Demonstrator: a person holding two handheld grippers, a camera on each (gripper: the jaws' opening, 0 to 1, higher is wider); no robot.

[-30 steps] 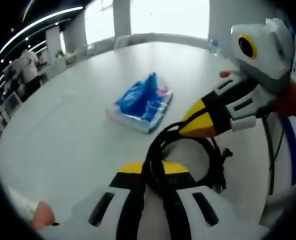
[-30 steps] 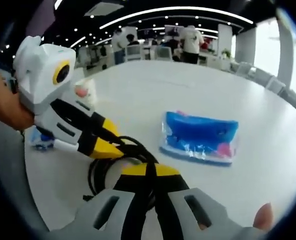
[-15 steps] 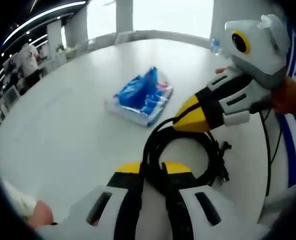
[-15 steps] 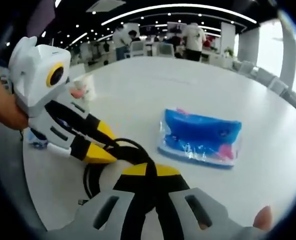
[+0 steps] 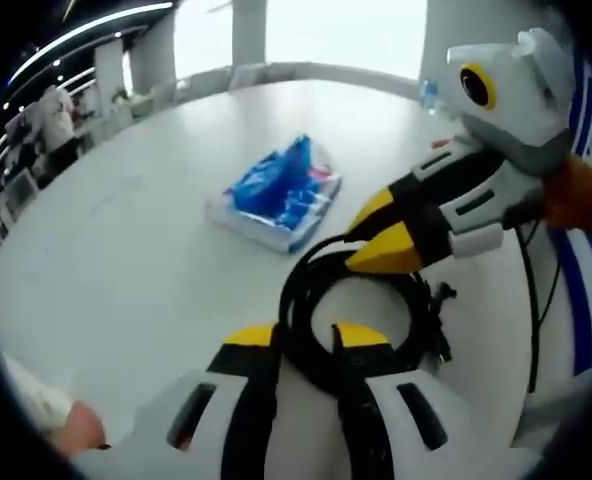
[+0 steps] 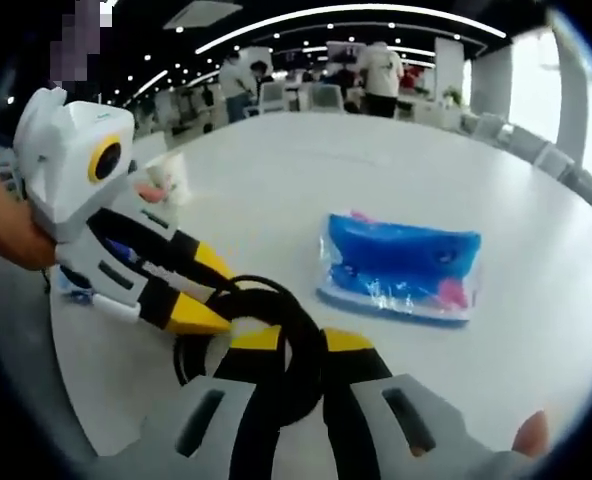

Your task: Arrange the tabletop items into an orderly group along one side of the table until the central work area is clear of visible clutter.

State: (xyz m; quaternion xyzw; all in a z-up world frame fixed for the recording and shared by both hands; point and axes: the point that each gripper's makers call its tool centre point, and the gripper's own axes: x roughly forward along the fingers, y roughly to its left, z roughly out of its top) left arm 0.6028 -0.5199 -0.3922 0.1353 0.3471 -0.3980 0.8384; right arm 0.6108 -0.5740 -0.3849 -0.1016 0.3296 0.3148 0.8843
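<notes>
Straddling black cable coil: both hand-held grippers, jaws parted | right view adds crumpled tissue

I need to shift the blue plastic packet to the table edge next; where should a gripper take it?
Grip the blue plastic packet across its narrow width near one short end, coming down from above. It lies flat on the white table, so no side offers an edge to get under.
</notes>
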